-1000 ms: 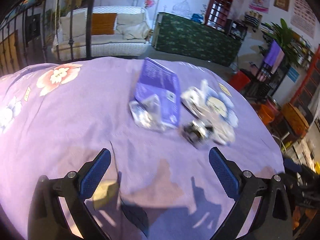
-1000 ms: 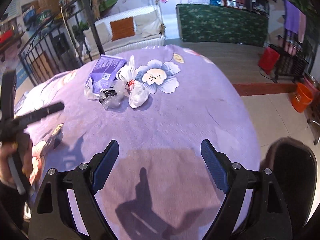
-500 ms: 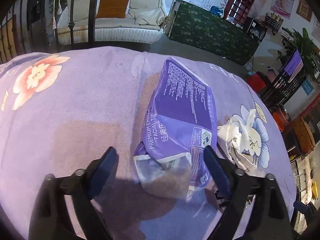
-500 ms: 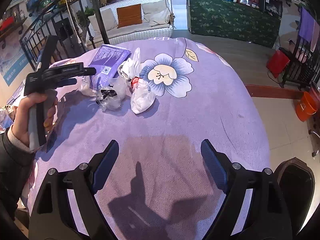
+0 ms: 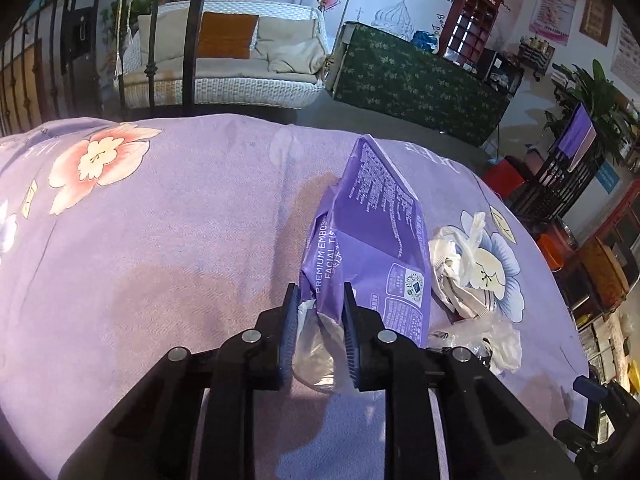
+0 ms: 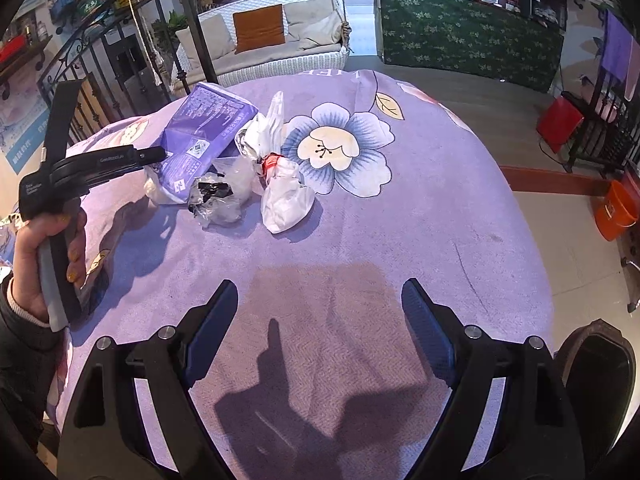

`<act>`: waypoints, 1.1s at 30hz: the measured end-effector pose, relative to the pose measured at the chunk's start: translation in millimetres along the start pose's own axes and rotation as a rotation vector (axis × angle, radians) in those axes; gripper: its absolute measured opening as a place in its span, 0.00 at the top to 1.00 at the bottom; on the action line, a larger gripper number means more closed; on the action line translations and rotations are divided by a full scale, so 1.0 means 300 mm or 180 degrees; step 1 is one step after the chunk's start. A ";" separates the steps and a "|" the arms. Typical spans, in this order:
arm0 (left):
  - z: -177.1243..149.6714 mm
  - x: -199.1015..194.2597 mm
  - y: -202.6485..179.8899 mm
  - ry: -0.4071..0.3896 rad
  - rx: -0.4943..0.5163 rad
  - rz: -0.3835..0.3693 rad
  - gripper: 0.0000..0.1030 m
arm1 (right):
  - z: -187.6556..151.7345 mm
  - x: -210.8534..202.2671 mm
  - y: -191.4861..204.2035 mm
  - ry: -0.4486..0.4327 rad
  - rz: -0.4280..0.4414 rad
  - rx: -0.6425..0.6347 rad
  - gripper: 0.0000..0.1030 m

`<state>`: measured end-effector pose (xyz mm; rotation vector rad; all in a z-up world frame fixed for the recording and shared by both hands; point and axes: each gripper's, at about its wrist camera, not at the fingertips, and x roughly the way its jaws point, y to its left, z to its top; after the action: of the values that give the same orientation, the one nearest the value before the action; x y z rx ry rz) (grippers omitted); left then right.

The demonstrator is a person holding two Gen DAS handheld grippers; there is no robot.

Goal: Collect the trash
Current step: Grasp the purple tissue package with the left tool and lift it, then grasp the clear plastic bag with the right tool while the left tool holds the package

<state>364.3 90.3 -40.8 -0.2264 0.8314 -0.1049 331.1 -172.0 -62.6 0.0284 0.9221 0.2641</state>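
The first piece only is taken: the purple tissue wrapper (image 5: pixel 376 236) is pinched by the left gripper (image 5: pixel 318 320), whose jaws have just been closing, while the white bag (image 6: pixel 286 196) and the clear wrapper (image 6: pixel 222 196) are left on the table (image 6: pixel 440 208) and the right gripper (image 6: pixel 320 320) is held apart, empty.

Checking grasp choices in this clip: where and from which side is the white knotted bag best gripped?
Grip the white bag at its pinched neck by the red tie, coming down from above. The body is puffy and loose, while the neck is narrow enough to fit between the pads. The open right gripper has a clear path; the left gripper is shut on the tissue pack.
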 end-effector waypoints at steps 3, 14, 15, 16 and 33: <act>-0.005 -0.013 -0.006 -0.0059 0.0022 0.0033 0.82 | -0.002 0.004 0.012 0.0002 0.0012 0.0011 0.19; -0.053 -0.185 0.060 -0.0412 -0.0171 0.0046 0.82 | 0.023 -0.018 0.045 -0.0095 0.0122 0.0047 0.19; -0.059 -0.202 0.063 -0.0437 -0.0166 0.0063 0.82 | 0.031 -0.016 0.057 -0.0103 0.0151 0.0031 0.19; -0.073 -0.228 0.074 -0.0479 -0.0177 0.0093 0.82 | 0.040 -0.012 0.072 -0.0105 0.0177 0.0013 0.19; -0.216 -0.374 0.168 -0.0607 -0.0542 0.0164 0.82 | 0.226 0.318 0.267 0.0416 0.0515 0.0052 0.22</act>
<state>241.2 149.3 -14.5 -0.3692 0.6558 0.0360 422.4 -65.8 -85.2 0.1020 1.0535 0.4123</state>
